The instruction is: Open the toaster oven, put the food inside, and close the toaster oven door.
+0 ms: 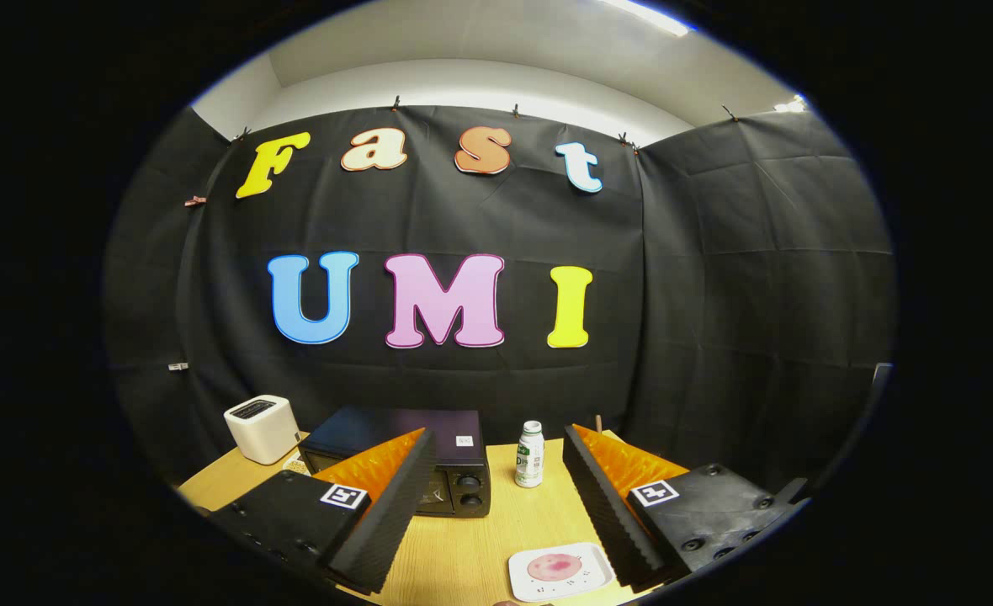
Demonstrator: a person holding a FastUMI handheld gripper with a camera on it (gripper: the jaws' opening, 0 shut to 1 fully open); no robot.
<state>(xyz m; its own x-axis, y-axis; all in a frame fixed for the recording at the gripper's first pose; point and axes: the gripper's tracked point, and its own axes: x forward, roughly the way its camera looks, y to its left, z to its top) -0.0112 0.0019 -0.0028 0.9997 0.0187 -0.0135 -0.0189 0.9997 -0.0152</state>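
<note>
- two fingers of our gripper stand spread wide apart with nothing between them but bare tabletop; the gripper is released and grips nothing.
- we see one fingertip in front of the toaster oven's face, covering part of it, and the other finger reaching up just beside the bottle; neither touches anything that we can make out.
- close to us, by the base of the second finger, lies a small white square plate with rounded corners, and on it a flat pink round of food with a darker red blot; it sits near the table's near edge, well apart from the oven.
- beyond the first finger stands the black toaster oven, its dark top towards us, two round knobs one above the other on its front. the door looks closed, though the finger hides much of it, so we cannot be sure.
- between the fingertips and a little beyond them, just beside the oven on its knob side, a small white bottle with a green label stands upright.
- on the oven's other side, near the table's far corner, sits a white toaster with a dark slot on top.
- everything rests on a light wooden table, with the booth's black cloth wall behind.
</note>
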